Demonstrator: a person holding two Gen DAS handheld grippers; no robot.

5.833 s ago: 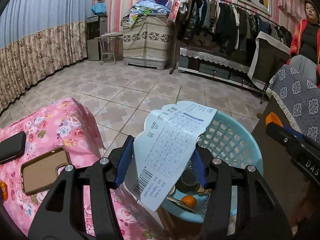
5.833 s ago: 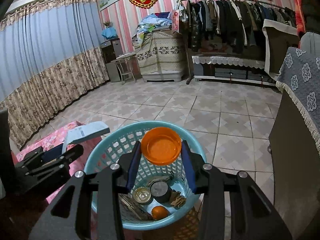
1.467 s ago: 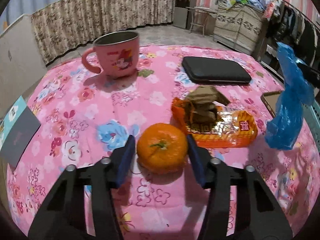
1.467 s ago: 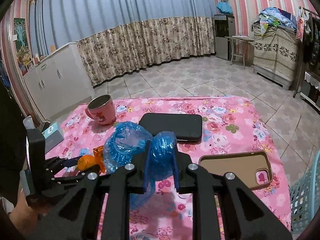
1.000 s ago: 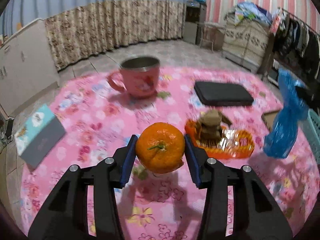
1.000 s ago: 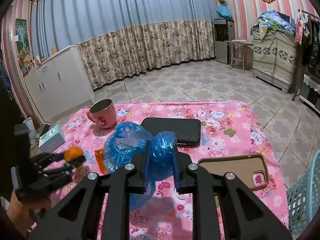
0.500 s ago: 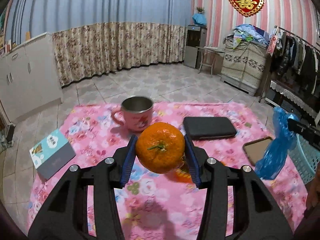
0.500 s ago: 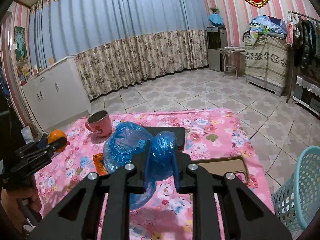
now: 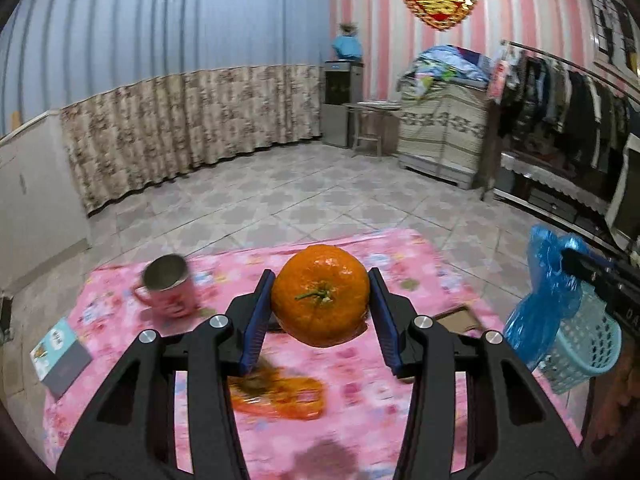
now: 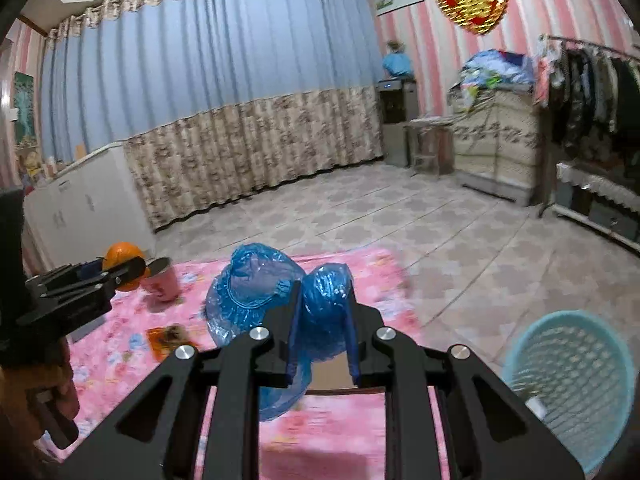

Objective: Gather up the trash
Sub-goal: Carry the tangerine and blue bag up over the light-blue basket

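Left gripper [image 9: 320, 312] clamped on an orange [image 9: 320, 295], raised over the pink table [image 9: 352, 420]. Right gripper [image 10: 322, 330] pinched narrow on a blue bag [image 10: 256, 280], also over the table. Carrying step, apparently. Basket [image 10: 576, 376] on the floor, right of the table. Next, probably: bring both above the basket, then open. Wrapper [image 9: 280, 398] left on the table.

Striped pink walls [image 9: 520, 40], blue curtains [image 10: 220, 60], seemingly tiled floor [image 9: 320, 200]

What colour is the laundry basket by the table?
Light blue laundry basket, clearest in the right wrist view.
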